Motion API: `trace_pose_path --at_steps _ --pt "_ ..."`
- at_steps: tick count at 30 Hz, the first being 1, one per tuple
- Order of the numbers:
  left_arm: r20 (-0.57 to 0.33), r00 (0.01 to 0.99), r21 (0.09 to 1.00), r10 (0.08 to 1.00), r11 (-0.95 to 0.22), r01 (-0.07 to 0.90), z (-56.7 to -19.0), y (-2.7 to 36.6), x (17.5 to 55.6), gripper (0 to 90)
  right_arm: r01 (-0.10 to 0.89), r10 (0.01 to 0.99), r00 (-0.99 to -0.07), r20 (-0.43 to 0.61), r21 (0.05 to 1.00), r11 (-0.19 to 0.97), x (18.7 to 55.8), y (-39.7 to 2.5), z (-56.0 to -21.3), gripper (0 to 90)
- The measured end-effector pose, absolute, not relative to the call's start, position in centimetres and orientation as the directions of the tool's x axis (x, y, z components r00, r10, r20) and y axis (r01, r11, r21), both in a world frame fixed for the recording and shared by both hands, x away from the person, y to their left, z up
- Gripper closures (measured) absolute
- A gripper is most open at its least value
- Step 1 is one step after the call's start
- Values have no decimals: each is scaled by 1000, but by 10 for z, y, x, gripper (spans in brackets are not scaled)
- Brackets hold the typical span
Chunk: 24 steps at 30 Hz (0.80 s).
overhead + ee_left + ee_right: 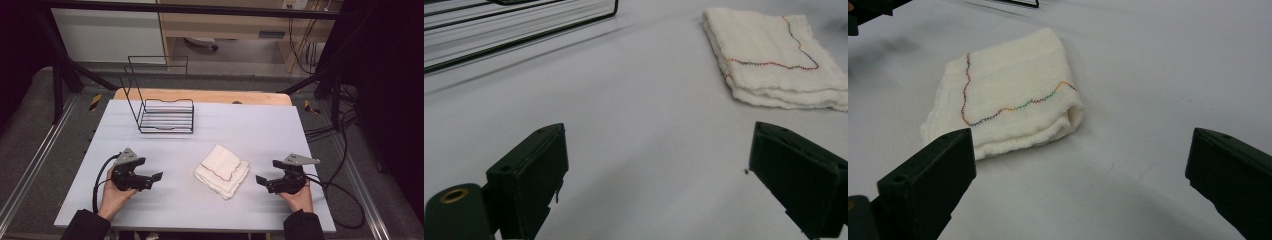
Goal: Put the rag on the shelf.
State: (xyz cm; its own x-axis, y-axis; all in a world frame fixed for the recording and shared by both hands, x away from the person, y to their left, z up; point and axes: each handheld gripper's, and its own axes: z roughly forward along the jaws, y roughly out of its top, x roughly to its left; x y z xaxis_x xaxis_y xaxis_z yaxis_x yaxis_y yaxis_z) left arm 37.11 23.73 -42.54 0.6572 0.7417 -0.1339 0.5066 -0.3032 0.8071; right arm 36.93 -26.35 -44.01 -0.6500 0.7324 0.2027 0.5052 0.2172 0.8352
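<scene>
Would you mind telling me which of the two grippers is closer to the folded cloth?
The right gripper: its tips sit just beside the folded cloth, while the left gripper leaves a wider stretch of bare table.

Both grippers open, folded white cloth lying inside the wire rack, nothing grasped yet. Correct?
Not quite. The folded white cloth lies on the table, apart from the wire rack, between the left gripper and right gripper; the high view shows it. Both are open, nothing grasped.

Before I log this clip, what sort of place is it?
Likely a lab recording station, not a home: a table under a pale mat, framed by black metal bars, cables trailing over the floor, and a handheld tool in each hand beside a folded cloth.
</scene>
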Motion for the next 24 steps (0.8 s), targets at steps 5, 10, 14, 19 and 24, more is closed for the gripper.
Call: trace_pose_path --at_steps 5,10,14,19,24 --pt "-146 667 803 730 -307 512 -424 216 374 115 509 733 -649 202 831 222 369 -262 -441 4" --pt "-147 673 793 725 -320 518 -424 192 379 147 507 733 -651 196 832 227 369 -262 -441 4" --pt "-163 675 783 719 -322 532 -427 174 382 195 506 734 -650 196 833 225 369 -262 -440 4" --pt "-178 671 765 720 -328 554 -433 152 387 280 501 734 -653 189 834 231 369 -263 -440 4" --pt "-194 658 742 728 -330 584 -439 136 394 376 499 734 -653 185 834 234 369 -263 -440 4"
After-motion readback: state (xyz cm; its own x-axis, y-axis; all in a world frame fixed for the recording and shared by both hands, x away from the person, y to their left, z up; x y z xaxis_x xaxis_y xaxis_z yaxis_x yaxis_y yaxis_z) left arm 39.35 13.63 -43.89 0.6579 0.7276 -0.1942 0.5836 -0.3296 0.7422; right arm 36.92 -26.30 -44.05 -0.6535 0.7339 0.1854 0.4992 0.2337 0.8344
